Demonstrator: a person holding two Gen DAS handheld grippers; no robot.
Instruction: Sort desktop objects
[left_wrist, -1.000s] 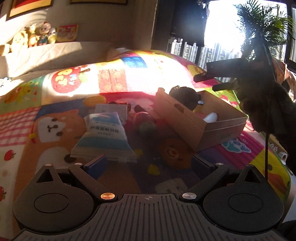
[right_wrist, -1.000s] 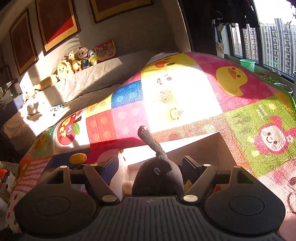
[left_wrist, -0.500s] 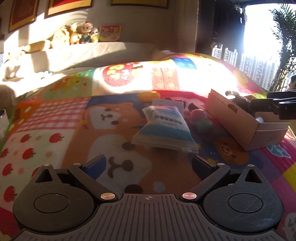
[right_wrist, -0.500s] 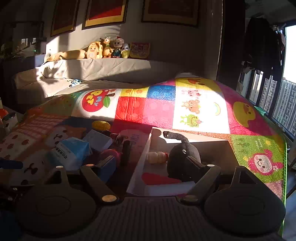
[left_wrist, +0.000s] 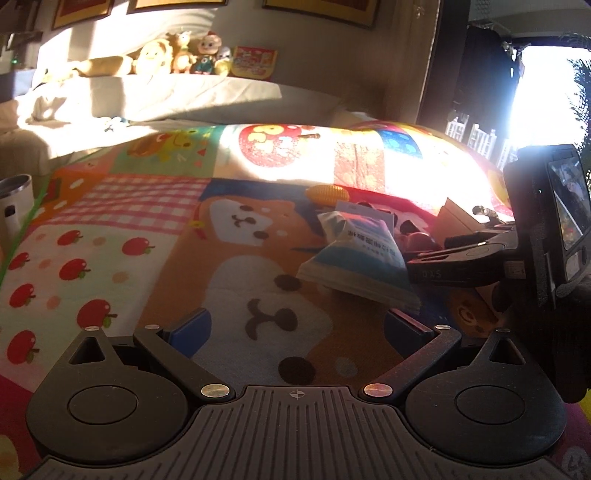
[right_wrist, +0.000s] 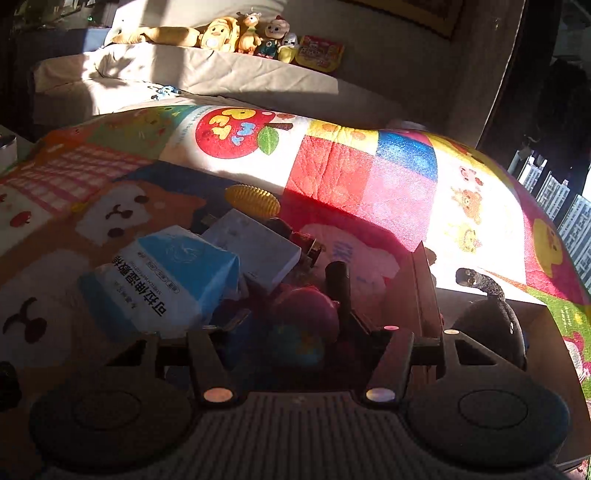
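My left gripper (left_wrist: 295, 328) hangs open over the bear-print mat, holding nothing. A blue and white tissue pack (left_wrist: 358, 254) lies ahead of it to the right. My right gripper (right_wrist: 303, 325) is low over the pile of objects, its jaws closing, with a pink round toy (right_wrist: 306, 308) and a small globe ball (right_wrist: 295, 347) between the fingers. I cannot see the pads pressing on either. Around them lie the tissue pack (right_wrist: 162, 284), a pale box (right_wrist: 255, 251), a yellow toy corn (right_wrist: 253, 201) and a black stick (right_wrist: 338, 284). A black plush toy (right_wrist: 491, 321) rests in the cardboard box (right_wrist: 421, 291).
The right gripper (left_wrist: 461, 254) with its handle crosses the right edge of the left wrist view, in front of the cardboard box (left_wrist: 458, 218). A metal cup (left_wrist: 13, 199) stands off the mat at far left. Plush toys line the sofa back (right_wrist: 236, 35).
My right gripper let go of the black plush toy in the box, swung left and down to the pile, and narrowed. The left gripper drifted left, still open.
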